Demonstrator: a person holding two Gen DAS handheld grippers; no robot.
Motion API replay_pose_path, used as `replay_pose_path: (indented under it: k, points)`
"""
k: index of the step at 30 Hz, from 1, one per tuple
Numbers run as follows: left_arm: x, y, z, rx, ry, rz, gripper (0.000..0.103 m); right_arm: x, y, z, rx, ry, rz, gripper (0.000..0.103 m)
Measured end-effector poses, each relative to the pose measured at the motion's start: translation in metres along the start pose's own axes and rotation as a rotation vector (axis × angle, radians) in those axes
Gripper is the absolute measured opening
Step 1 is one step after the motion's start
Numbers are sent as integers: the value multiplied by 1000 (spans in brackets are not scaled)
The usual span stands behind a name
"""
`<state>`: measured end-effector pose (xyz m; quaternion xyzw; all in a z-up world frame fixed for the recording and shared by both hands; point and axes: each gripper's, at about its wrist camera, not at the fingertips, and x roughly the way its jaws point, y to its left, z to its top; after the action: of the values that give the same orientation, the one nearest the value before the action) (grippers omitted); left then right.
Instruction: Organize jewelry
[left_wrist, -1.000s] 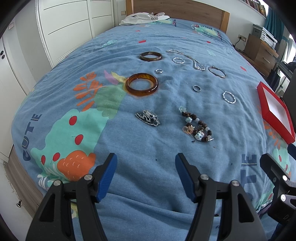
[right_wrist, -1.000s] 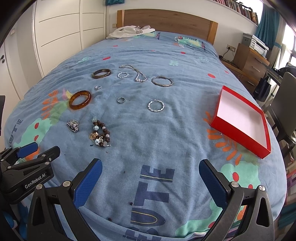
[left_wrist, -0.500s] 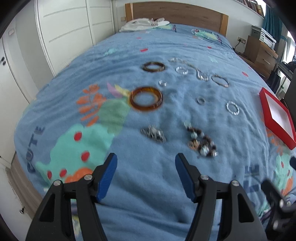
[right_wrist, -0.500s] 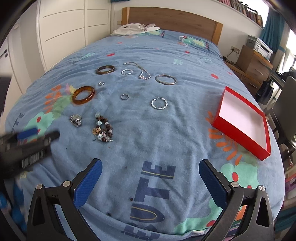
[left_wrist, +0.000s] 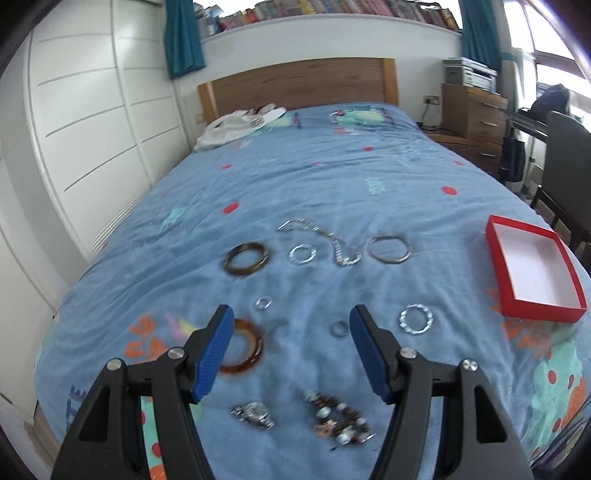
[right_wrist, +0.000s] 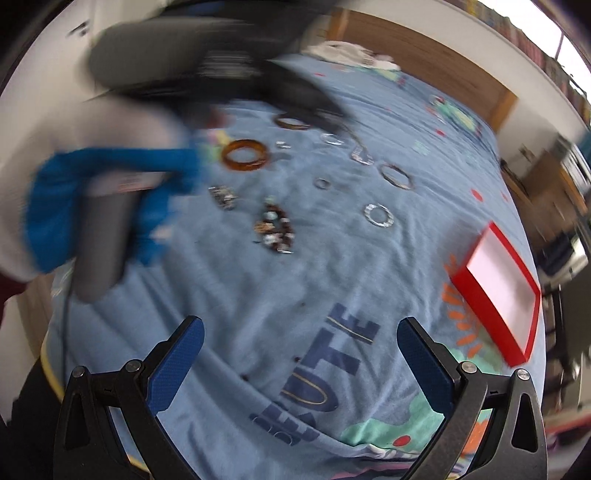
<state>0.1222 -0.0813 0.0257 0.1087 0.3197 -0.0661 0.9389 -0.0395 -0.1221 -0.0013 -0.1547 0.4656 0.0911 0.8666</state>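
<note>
Left gripper (left_wrist: 291, 321) and right gripper (right_wrist: 300, 332) both spread apart, holding nothing, above the blue patterned bedspread (left_wrist: 332, 177). Jewelry lies scattered there: amber round bangle (left_wrist: 245, 347), beaded bracelet (left_wrist: 338, 417), silver twisted ring (left_wrist: 415, 319). Open red cardboard box (left_wrist: 498, 266) sits well apart at the right edge.

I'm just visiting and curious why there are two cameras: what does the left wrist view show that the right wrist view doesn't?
Only the left wrist view shows the curtains, the bookshelf and the open left tool from behind. Only the right wrist view shows the open right tool and a blurred gloved hand gripping a handle. Both show the jewelry on the blue bedspread, including the amber bangle, plus the empty red box.
</note>
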Motion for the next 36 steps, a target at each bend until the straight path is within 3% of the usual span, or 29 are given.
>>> replay_pose_path:
  k: [13, 36]
  points:
    - [-24, -45, 24, 78, -98, -72, 63, -18, 36, 2, -139, 7, 54, 102]
    - [-36, -52, 26, 79, -116, -93, 63, -23, 44, 6, -157, -6, 48, 102]
